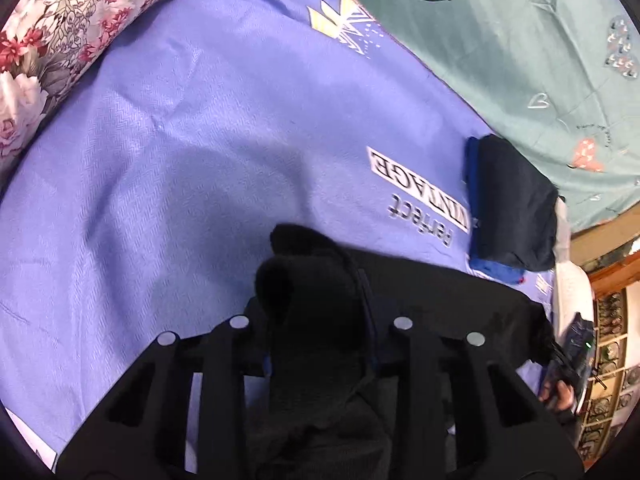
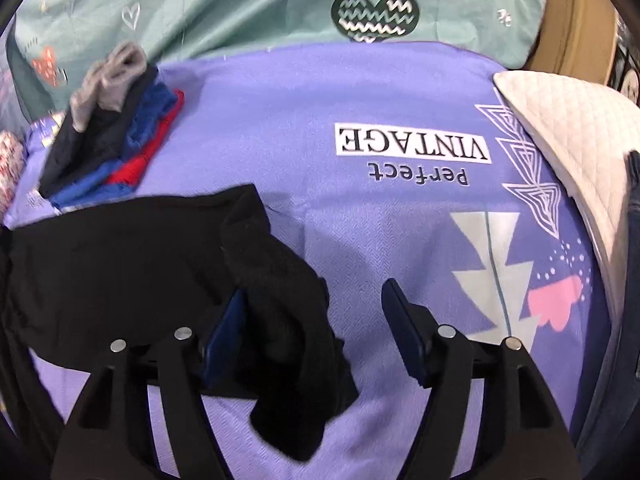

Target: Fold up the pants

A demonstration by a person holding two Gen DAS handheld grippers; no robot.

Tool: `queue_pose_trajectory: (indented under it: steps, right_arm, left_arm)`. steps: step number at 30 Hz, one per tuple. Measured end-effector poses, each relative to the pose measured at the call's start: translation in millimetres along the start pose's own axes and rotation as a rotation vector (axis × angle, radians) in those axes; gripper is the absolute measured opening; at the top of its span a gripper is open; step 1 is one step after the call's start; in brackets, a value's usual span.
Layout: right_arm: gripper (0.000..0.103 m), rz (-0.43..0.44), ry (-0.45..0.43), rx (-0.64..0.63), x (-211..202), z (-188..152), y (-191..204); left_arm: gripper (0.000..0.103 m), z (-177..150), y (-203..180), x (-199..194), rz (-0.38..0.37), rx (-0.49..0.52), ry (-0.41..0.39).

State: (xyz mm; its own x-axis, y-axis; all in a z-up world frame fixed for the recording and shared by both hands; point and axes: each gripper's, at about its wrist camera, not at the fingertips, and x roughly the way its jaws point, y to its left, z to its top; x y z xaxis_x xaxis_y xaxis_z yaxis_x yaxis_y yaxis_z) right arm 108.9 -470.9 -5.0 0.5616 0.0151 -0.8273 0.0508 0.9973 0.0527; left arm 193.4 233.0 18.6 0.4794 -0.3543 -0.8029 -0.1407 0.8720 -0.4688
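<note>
The left two-finger black gripper (image 1: 320, 344) pinches a bunched, upstanding ridge of the black knit pants (image 1: 420, 288), the cloth filling the whole gap between its fingers so that the pads themselves are hidden. The right two-finger black gripper (image 2: 316, 340) stands spread, its blue-padded fingers (image 2: 404, 340) wide apart; a twisted end of the black knit pants (image 2: 120, 264) lies draped over the inner face of its left finger, but nothing is clamped. By my reckoning the folding is only partly done: the pants lie as a broad, roughly flat dark panel on the lilac printed bedsheet (image 2: 360, 92), just below the white "VINTAGE" label (image 2: 414, 145) printed on it, yet one end is rumpled and raised rather than laid square, so at least one more fold and a smoothing seem left. The cloth looks soft, matte and limp, with little body of its own. Left of the label in the right wrist view sits a neat stack of folded clothes in navy, blue and red topped by a grey piece (image 2: 108, 136), seemingly finished work. Right of the label a white quilted pad (image 2: 560, 128) overlaps the sheet's edge.
</note>
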Motion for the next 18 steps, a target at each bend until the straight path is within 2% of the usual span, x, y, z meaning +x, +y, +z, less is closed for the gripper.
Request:
queue_pose_trajectory:
  steps: [2,3,4,5,6,8,9,14,16,18]
  right_arm:
    - [0.069,-0.008,0.017,-0.013,10.3,0.4,0.9]
    - [0.065,-0.006,0.021,-0.016,14.6,0.6,1.1]
    - [0.029,0.007,0.024,-0.016,18.0,0.4,0.8]
    - [0.010,0.029,0.039,-0.011,22.7,0.1,0.4]
    - [0.010,0.029,0.042,-0.003,23.9,-0.1,-0.4]
    - [0.009,0.036,-0.005,0.019,13.6,-1.2,-2.9]
    - [0.009,0.052,-0.031,0.036,5.1,-0.7,-5.8]
    - [0.009,0.220,-0.149,0.201,-52.5,6.9,-45.6]
    - [0.009,0.250,-0.175,0.258,-66.0,15.1,-62.3]
    - [0.009,0.238,-0.179,0.311,-71.0,25.7,-72.2]
  left_arm:
    - [0.038,-0.7,1.2,2.9,0.008,-0.009,0.008]
    - [0.047,0.0,3.6,5.4,0.011,-0.021,0.012]
    - [0.049,-0.5,6.5,7.8,0.010,-0.034,0.015]
    - [0.047,-1.0,10.1,10.9,0.016,-0.050,0.014]
    - [0.033,-3.9,8.8,11.6,0.027,-0.048,0.005]
    - [0.026,-6.8,5.3,8.5,0.043,-0.031,-0.031]
    - [0.017,-7.3,3.2,4.4,0.038,-0.025,-0.048]
    - [0.014,1.8,-5.4,-32.3,-0.005,-0.002,-0.167]
    - [0.013,10.9,-9.0,-38.5,-0.007,0.006,-0.183]
    - [0.013,20.4,-15.2,-39.2,0.014,0.019,-0.181]
